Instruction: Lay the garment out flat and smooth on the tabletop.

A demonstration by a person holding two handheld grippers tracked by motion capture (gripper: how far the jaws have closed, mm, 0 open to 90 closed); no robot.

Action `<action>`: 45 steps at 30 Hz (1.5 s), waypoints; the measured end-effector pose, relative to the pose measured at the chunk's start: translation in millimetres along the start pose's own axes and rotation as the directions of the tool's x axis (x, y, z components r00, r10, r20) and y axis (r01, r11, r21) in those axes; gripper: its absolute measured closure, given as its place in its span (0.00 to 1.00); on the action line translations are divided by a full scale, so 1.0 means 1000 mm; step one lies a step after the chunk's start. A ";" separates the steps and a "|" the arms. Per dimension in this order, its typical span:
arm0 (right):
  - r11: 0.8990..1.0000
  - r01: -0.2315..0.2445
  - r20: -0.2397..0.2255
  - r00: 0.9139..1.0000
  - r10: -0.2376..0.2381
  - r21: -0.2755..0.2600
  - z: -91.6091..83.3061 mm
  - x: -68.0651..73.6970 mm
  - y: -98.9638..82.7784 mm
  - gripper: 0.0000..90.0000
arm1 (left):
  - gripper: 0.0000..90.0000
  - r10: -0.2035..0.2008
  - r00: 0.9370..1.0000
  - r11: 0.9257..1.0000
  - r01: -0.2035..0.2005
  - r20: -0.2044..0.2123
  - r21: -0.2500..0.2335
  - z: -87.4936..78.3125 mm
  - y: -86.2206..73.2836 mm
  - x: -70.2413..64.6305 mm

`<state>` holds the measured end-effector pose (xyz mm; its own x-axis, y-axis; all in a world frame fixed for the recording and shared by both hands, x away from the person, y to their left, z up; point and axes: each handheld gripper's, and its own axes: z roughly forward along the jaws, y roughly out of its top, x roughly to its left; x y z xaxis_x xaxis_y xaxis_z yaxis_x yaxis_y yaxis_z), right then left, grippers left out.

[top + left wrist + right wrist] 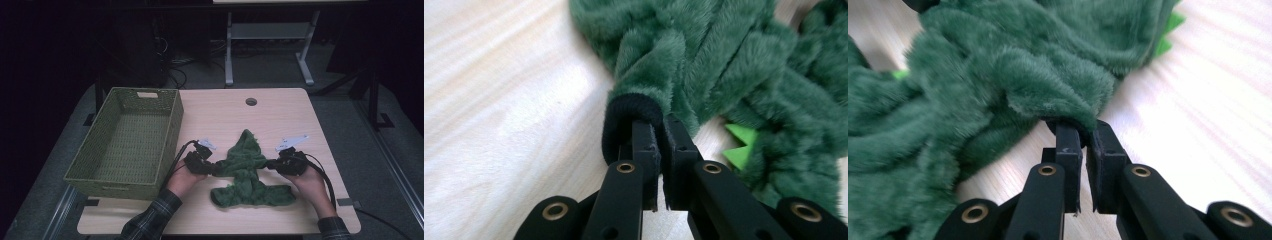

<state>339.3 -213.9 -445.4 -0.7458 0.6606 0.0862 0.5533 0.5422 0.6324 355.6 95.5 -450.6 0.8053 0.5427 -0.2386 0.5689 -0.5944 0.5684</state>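
A fuzzy dark green garment (pixel 245 167) lies crumpled on the light wooden table (pixel 280 110), its pointed top toward the far side. My left gripper (pixel 206 166) is shut on its left sleeve end, where a black ribbed cuff (pixel 631 112) wraps the jaw tips. On the other side my right gripper (pixel 280 165) is shut on a fold of green fleece (pixel 1058 95). Small bright green spikes (pixel 740 145) peek from the fabric in the left gripper view, and a bright green spike (pixel 1168 35) shows in the right gripper view. Both grippers sit low at the table, held by the person's hands.
A woven green basket (pixel 172 135) stands on the table's left part, close to my left hand. A round cable hole (pixel 251 101) sits near the far edge. Bare wood lies beyond the garment and to the right.
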 end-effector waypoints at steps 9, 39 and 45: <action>1.000 -0.010 0.000 1.000 0.010 -0.014 -0.008 -0.003 -0.003 0.78 | 0.63 0.015 1.000 0.998 -0.014 0.020 -0.054 -0.015 0.008 -0.008; 0.997 -0.069 -0.030 0.997 0.070 0.033 0.044 -0.042 0.058 0.73 | 0.57 0.009 0.999 1.000 -0.010 -0.039 -0.029 0.051 0.074 0.043; 0.998 -0.044 -0.042 0.998 0.046 0.035 0.045 -0.041 0.054 0.92 | 0.69 0.079 0.995 0.997 -0.079 -0.066 -0.007 0.054 0.076 0.033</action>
<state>416.6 -188.0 -449.5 -0.7347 0.6622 0.1472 0.5982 0.5301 0.6010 434.4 36.8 -457.7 0.8349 0.5322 -0.1407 0.5020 -0.6311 0.5914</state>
